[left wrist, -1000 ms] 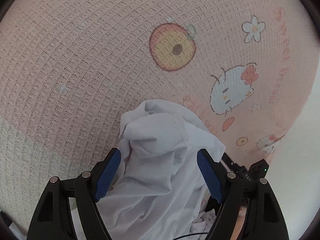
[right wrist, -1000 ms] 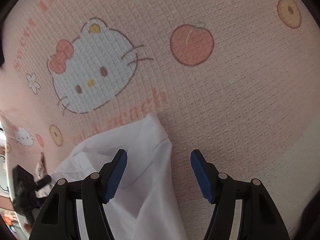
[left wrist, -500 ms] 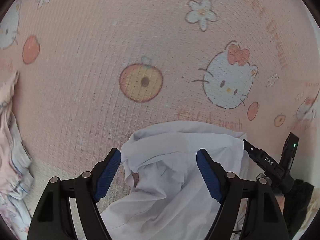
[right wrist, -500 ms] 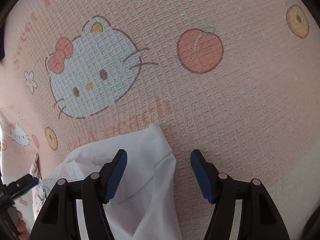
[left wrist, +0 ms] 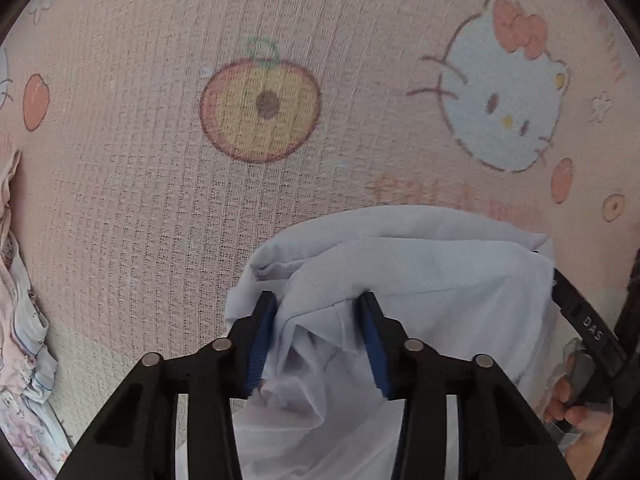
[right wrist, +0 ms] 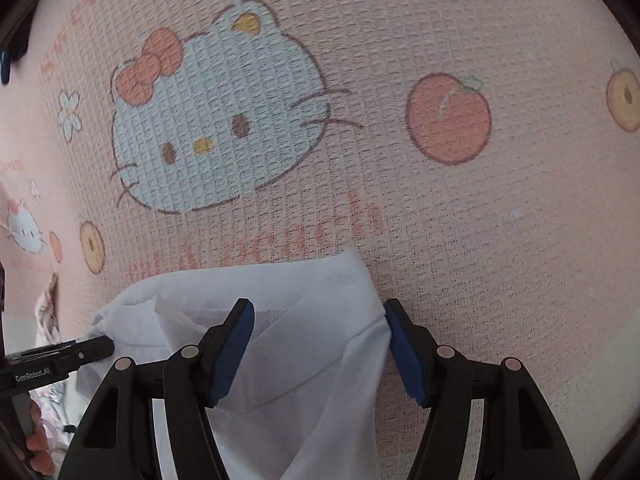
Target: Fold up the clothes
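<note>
Garment (left wrist: 420,280) | white, thin, creased | bunched on pink blanket (left wrist: 160,200)

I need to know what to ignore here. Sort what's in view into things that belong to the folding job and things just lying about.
Belongs to the job:
white garment, bunched between both sets of jaws
left gripper, jaws part closed around the cloth
right gripper, jaws open
pink printed blanket, the surface under it

Just lying about:
pale patterned clothes at the blanket's left edge

Both wrist cameras look down closely along their fingers; they share the white garment (left wrist: 420,264) (right wrist: 304,320) on the pink blanket (left wrist: 160,160) (right wrist: 480,240)
</note>
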`<state>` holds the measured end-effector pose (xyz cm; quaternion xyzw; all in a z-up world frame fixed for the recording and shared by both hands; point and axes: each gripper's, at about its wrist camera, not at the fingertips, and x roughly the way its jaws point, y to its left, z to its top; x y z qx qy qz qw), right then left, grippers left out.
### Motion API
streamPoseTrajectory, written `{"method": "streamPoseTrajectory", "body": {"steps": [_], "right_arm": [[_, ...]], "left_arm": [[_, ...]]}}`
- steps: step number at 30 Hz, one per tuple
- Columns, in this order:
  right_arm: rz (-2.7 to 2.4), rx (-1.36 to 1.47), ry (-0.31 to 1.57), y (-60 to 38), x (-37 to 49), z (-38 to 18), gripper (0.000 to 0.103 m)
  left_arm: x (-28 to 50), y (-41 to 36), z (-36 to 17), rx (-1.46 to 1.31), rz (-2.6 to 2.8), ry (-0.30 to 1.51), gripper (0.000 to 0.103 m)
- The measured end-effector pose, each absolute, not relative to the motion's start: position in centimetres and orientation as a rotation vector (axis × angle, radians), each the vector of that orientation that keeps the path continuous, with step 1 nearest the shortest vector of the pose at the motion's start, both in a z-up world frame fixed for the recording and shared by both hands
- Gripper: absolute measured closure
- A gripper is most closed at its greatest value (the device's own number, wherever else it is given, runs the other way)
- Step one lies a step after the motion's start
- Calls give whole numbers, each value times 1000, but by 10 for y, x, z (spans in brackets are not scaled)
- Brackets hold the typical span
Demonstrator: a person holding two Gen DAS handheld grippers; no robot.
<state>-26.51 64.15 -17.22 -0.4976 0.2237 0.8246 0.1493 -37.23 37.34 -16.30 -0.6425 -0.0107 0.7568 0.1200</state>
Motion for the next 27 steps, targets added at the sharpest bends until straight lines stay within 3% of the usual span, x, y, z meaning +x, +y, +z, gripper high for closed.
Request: {"method": "streamPoseTrajectory", "body": {"steps": [2,6,7,9,16,22,27], "right_arm": [[2371,-1437,578,634,-267,-172,40],[2370,-1449,447,619,-272,-173,72],[2372,-1452,430,616,-273,-172,75],[2364,-1444,421,613,-273,-171,90],[2369,-1356,380,594,-275,-146,98],[2382,-1201,494,615,-252,-116,98],[2402,-1068,665,649,-245,-107,98]], "left_arm": [[-372,373,-167,-1866,2217,-18,76],[-370,370,-162,-1799,2251,5,82],[-369,369,-161,-1782,2259,10,84],[-368,367,-159,-1749,2276,21,86],[-368,349,-134,-1590,2351,45,91],[-380,329,-108,-1447,2345,34,92],[-383,323,-87,-1286,2393,127,92]]}}
